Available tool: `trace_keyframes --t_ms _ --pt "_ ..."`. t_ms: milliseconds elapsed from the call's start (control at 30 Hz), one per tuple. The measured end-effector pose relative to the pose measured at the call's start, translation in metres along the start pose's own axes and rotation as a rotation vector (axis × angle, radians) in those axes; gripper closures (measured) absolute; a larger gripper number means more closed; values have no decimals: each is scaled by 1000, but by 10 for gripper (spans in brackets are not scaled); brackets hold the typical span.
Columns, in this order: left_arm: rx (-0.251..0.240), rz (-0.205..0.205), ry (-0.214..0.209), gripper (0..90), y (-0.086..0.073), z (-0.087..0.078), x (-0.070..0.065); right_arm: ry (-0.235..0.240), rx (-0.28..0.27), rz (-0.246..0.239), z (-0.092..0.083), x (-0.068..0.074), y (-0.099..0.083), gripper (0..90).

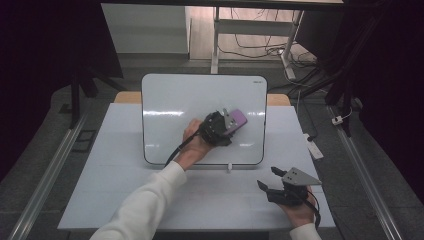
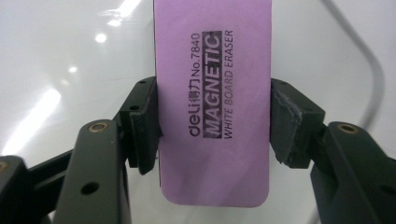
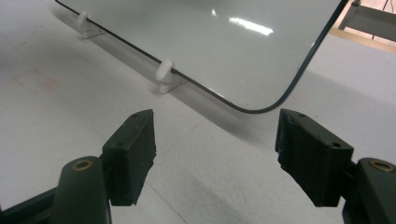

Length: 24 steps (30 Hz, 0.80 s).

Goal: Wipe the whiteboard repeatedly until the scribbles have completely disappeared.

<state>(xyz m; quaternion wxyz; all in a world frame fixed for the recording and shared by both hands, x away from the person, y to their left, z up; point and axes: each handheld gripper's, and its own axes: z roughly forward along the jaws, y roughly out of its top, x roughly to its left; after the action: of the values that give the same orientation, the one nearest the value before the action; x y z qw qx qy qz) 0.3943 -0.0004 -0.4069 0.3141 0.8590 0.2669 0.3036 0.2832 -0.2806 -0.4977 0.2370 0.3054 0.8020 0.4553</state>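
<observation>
Your left claw (image 1: 231,121) is clamped on the purple eraser (image 1: 236,119), and the left gripper view confirms it: both pads (image 2: 145,126) press against the long sides of the eraser (image 2: 214,100), one on each edge, with no gap visible on either side. The eraser's printed face reads as a magnetic whiteboard eraser, and it points away from you along the line of the jaws. In the high view the eraser sits against the face of the whiteboard (image 1: 170,100), right of its middle, at roughly mid-height of the board. Your left hand (image 1: 192,145) reaches in over the board's lower part, with the cable trailing back along your white sleeve (image 1: 145,205). The whiteboard stands propped on the bench (image 1: 100,190), its lower edge held in small white clips (image 1: 229,167); the right gripper view shows two of these clips (image 3: 164,70) along that edge, resting on the bench surface (image 3: 56,116). Your right claw (image 1: 266,178) is open and empty: its two pads (image 3: 133,154) stand well apart with nothing but bare bench between them. It is low over the near right part of the bench, just off the board's lower right corner (image 3: 261,109), and well apart from the eraser.
</observation>
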Motion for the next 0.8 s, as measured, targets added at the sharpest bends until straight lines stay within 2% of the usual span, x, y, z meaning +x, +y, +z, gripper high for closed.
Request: trace_keyframes --t_ms 67,100,133,200,300,400,467,533,633,800 --pt "-8 -44 49 413 -5 -9 19 -1 1 3 0 0 0 283" --pt "-9 -90 85 412 -12 -19 38 -3 3 5 0 -1 -1 283" --pt "-9 -90 85 412 -12 -19 38 -3 3 5 0 -1 -1 283" --pt "-11 -134 120 413 -21 -28 56 -3 2 5 0 -1 -1 283" --pt "-1 -171 166 412 -36 -41 74 -3 4 5 0 -1 0 283" --pt "5 -186 184 412 -55 -48 81 -3 2 -1 1 0 0 283" --pt "2 -184 194 412 -68 -50 77 -4 1 -1 1 -1 0 283" --pt "8 -156 206 413 -78 -49 67 -2 3 2 1 0 0 283" --pt "27 -88 224 413 -85 -44 46 -2 7 1 2 0 0 283" --pt "55 8 201 413 -89 -33 10 -2 4 -2 2 1 1 283"
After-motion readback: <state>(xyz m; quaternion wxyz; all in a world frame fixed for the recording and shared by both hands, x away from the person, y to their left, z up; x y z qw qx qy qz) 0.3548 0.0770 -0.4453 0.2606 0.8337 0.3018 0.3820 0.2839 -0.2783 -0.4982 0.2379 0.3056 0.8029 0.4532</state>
